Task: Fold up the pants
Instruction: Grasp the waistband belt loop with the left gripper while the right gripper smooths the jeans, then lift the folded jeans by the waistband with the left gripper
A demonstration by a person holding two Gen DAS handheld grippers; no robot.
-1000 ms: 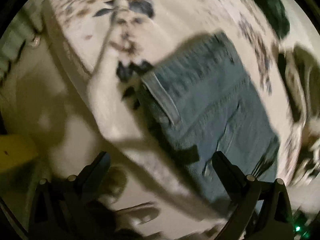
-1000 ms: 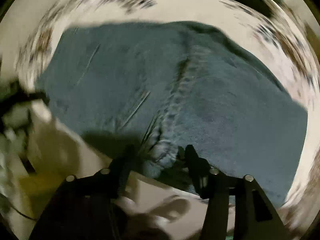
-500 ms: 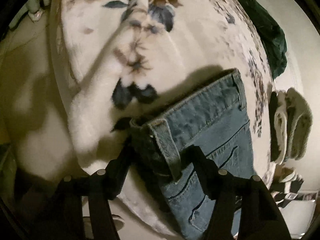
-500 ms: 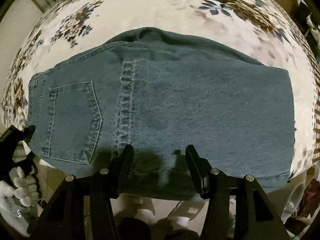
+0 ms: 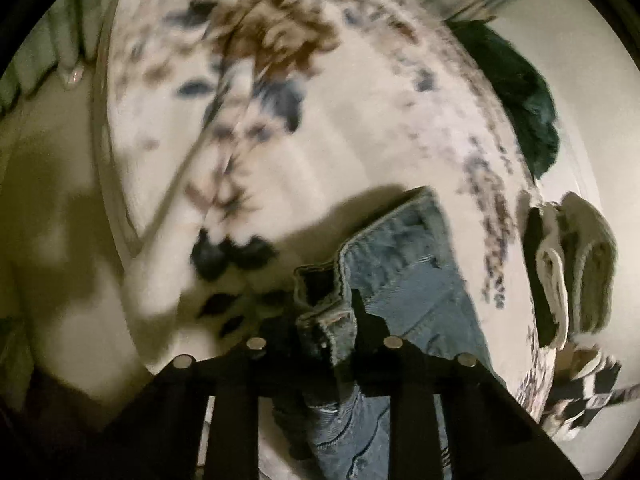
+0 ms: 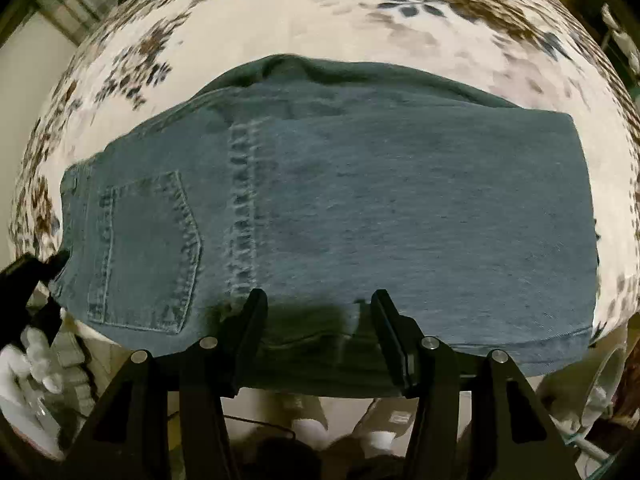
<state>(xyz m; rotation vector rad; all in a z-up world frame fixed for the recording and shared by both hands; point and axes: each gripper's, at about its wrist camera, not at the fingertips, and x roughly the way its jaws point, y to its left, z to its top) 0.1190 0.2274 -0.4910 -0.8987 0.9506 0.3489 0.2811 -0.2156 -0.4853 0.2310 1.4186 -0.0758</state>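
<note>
Blue denim pants point(image 6: 380, 208) lie folded lengthwise on a floral blanket point(image 6: 280, 32), back pocket at the left. My left gripper point(image 5: 324, 316) is closing its jaws. Its fingers pinch the waistband corner point(image 5: 320, 292), which bunches up between them, and the rest of the pants point(image 5: 408, 272) runs off to the lower right. My right gripper point(image 6: 318, 312) points down over the near edge of the pants. Its jaws stand apart, with flat denim lying in the gap and under both fingers point(image 6: 252, 320). A black part of my left gripper point(image 6: 28, 276) shows at the waistband end.
The blanket point(image 5: 360, 140) covers a bed whose near edge drops to the floor point(image 5: 52, 200). A dark green cloth point(image 5: 520, 92) lies at the far side. Folded cream and grey textiles point(image 5: 580, 272) and a checkered item point(image 5: 588, 392) sit at the right. White-socked feet point(image 6: 304, 428) stand below the bed edge.
My left gripper came in from wide open over the pants to the waistband corner and shut its jaws on it. The right wrist view has steadied, and its jaws keep the same gap.
</note>
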